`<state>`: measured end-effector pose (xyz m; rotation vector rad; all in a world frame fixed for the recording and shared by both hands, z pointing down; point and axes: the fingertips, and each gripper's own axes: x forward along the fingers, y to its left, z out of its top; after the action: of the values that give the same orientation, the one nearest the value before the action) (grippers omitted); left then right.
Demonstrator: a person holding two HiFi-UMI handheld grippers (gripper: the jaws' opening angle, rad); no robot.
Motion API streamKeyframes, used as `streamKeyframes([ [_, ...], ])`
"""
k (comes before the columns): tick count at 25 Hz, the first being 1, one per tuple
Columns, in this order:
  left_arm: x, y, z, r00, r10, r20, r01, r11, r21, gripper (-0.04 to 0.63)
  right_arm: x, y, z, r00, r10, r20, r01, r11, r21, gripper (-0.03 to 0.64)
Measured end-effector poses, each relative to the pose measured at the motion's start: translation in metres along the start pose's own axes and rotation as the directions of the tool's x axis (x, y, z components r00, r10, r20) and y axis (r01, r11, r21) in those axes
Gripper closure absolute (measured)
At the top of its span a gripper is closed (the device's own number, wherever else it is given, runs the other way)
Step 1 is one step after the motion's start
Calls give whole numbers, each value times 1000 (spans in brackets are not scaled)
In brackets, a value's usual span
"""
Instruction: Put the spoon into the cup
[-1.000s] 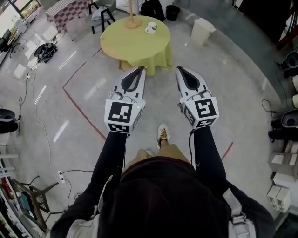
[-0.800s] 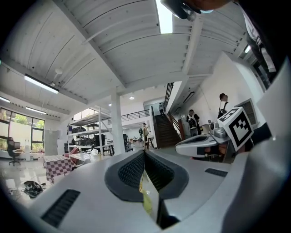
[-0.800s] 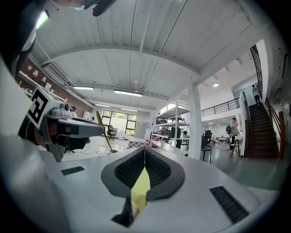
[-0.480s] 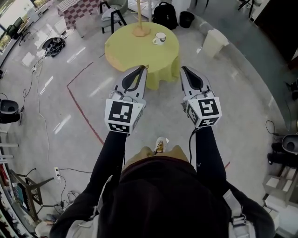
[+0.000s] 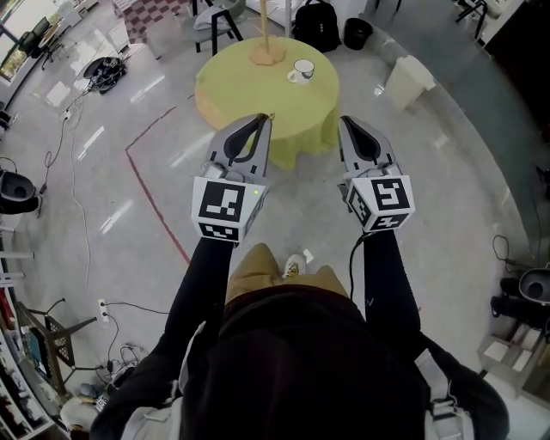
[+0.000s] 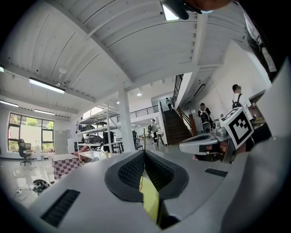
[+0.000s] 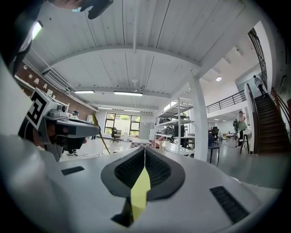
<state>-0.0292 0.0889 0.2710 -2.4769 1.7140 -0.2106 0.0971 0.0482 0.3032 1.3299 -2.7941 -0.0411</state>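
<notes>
Both arms are out level in front of the person. Left gripper (image 5: 263, 119): jaws pressed together, nothing between them. Right gripper (image 5: 344, 122): same, closed and empty. Grey floor (image 5: 447, 198) under them, one shoe (image 5: 293, 266) below. Red tape line (image 5: 150, 193) on the floor to the left. Ahead of the tips is a round table (image 5: 245, 90) with a yellow cloth hanging over its edge. White cup (image 5: 302, 70) sits on the far right part of the tabletop, well apart from both grippers. Spoon too small to make out. Wooden stand base (image 5: 266, 57) is just left of the cup, at the far edge. Open floor lies on the table's near side. White bin (image 5: 409, 82) stands to its right; chair (image 5: 215, 17) and backpack (image 5: 316, 21) behind.
</notes>
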Motion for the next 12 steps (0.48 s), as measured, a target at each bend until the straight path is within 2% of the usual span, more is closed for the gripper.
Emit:
streamKeyframes([
  [7,29,25,-12,1000,-19,-9,19,1000,-11,577,34,-4,-9,1000,-7,-8,7,1000,8,589],
  [12,75,54,-23,998,-59,6,59,998,-26,577,75,-19,-14,999,-33,-7,33,999,-9,589],
])
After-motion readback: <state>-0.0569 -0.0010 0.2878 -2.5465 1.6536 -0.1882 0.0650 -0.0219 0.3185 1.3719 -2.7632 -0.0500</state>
